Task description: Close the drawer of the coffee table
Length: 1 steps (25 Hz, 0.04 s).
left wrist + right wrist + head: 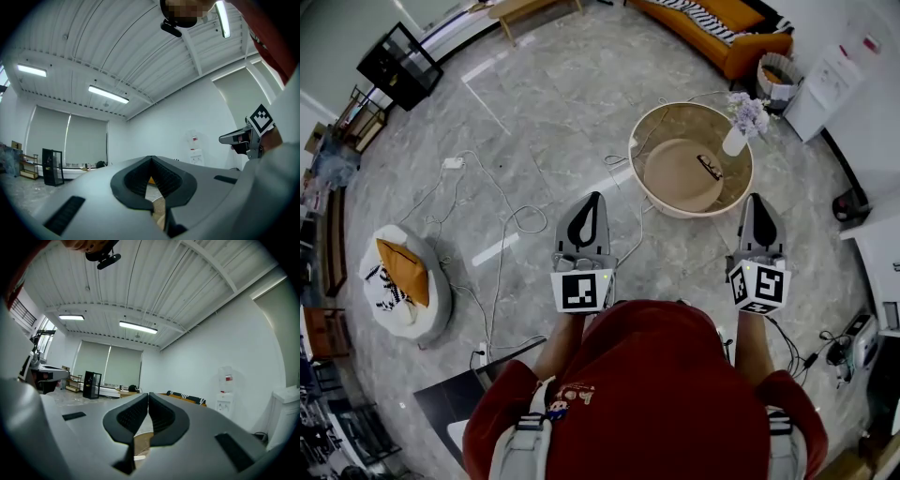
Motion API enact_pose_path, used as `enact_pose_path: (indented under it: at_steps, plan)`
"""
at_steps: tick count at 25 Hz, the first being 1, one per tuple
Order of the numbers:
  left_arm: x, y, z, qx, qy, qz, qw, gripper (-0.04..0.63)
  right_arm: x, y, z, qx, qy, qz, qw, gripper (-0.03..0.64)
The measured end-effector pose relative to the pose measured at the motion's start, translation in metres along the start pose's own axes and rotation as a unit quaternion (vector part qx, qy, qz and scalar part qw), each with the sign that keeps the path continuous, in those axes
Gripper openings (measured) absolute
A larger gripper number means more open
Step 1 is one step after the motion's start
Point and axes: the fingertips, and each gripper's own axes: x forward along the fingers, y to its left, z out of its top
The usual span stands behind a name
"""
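**Both grippers closed, short of the round coffee table**

Left gripper [594, 197] and right gripper [756, 199] hang level, jaws together on nothing. The coffee table [667, 127] stands ahead between them, a vase [735, 141] at its far right edge; its drawer cannot be made out. White cables [617, 160] trail by its left edge

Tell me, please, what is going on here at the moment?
A person in a red top holds two grippers level, pointing toward a round coffee table on the floor ahead. The left hand-held gripper and the right hand-held gripper are both shut with nothing between their jaws, and neither touches the table. A white vase of flowers stands near the table's rim. I cannot make out the drawer from these views.
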Motion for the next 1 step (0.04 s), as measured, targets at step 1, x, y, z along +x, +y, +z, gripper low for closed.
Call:
enact_pose_path:
  at_steps: [1]
  plan:
    - [-0.0001,0.0009,0.0004,0.002,-0.002,0.001,1.0,0.012,0.0013,0.0031,-0.0005,-0.001,0.001,0.004,1.0,0.023]
